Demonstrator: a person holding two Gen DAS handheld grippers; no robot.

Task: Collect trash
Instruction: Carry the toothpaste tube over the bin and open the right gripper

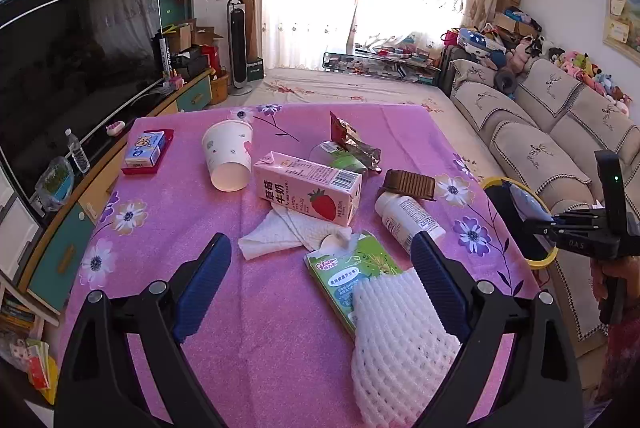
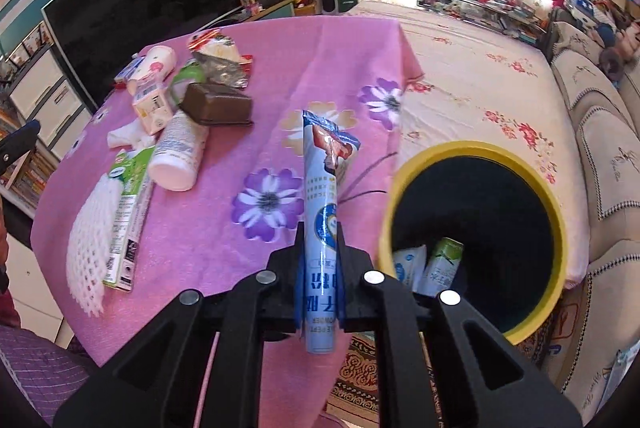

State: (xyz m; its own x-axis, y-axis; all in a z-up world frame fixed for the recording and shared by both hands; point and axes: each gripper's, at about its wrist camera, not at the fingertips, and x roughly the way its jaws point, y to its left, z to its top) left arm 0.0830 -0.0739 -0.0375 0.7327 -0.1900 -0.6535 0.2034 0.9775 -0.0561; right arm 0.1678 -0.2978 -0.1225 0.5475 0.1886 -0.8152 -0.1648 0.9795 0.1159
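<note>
The pink table [image 1: 248, 308] carries a carton [image 1: 308, 191], a cup [image 1: 228, 155] and other trash. Beside it stands the bin [image 2: 472, 151]. The left gripper [image 1: 320, 252] is open, empty. The right gripper [image 2: 319, 244] is closed on a blue sachet [image 2: 320, 179], beside the bin's rim.

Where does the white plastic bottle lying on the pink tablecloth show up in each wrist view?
Left wrist view: the white bottle lies right of centre, just beyond the open left hand-held gripper's right finger.
Right wrist view: the bottle is at left of centre, its flat base toward the camera.
Shared landmark: the brown tray sits at the bottle's far end in both views.
</note>
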